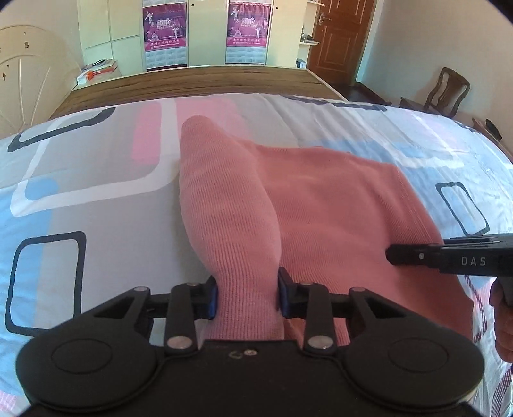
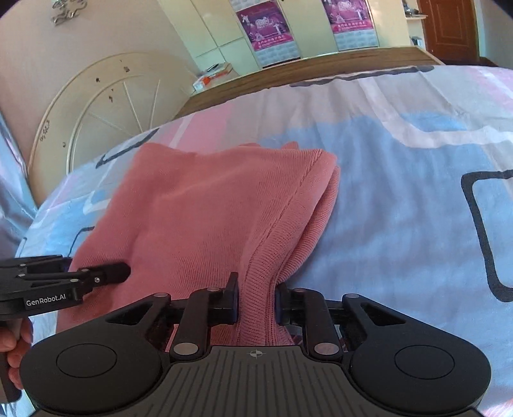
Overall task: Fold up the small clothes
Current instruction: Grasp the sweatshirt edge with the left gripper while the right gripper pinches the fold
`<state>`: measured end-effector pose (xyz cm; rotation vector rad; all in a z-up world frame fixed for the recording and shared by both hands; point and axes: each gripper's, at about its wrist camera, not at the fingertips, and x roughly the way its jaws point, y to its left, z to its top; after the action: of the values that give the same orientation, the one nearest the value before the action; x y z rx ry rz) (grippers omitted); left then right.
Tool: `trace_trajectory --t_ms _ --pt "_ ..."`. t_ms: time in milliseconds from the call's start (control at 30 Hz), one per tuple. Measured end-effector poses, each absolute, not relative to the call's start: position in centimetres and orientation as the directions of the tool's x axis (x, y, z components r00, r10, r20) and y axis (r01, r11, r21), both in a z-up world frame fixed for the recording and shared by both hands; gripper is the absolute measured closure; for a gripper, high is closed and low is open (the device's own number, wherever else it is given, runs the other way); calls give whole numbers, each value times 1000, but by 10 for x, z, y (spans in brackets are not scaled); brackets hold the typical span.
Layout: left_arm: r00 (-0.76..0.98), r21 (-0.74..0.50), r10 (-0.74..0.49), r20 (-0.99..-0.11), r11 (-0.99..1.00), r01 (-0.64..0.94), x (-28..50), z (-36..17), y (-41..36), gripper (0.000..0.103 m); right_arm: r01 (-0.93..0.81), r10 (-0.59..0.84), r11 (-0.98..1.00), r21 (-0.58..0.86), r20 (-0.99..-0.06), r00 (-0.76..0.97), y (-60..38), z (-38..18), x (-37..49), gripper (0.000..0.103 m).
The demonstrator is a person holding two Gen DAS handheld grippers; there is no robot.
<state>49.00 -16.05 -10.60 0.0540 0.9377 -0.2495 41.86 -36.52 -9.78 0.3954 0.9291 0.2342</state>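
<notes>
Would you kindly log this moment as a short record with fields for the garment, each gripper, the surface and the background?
garment: pink knit top, partly folded, lying on the bed
left gripper: shut on a bunched part of the top, lifted into a ridge
right gripper: shut on the top's ribbed edge
surface: bedsheet with pink, blue and grey blocks
background: two posters on pale cupboards, brown door, wooden chair

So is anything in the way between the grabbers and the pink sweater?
No. Both already pinch it: the left gripper squeezes a raised fold of the pink sweater, and the right gripper squeezes its ribbed edge. Only the bedsheet lies around it.
</notes>
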Motion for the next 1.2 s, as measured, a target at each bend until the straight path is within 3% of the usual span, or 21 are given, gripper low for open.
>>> trace_trajectory --t_ms 367,667,1033,1200 --pt "640 -43 -233 -732 954 298 470 -82 -146 73 -67 265 953 295 -706 657 -329 -52 409 84" --pt "682 -45 -224 -697 962 270 457 -53 -61 72 -141 267 961 237 -673 689 -245 -18 418 84" --pt "681 -77 -158 -715 986 149 436 -67 70 73 -222 354 935 276 -695 626 -110 -43 456 84" --pt "659 -125 -190 -728 982 144 433 -82 103 70 -225 363 932 284 -713 600 -78 -58 462 84"
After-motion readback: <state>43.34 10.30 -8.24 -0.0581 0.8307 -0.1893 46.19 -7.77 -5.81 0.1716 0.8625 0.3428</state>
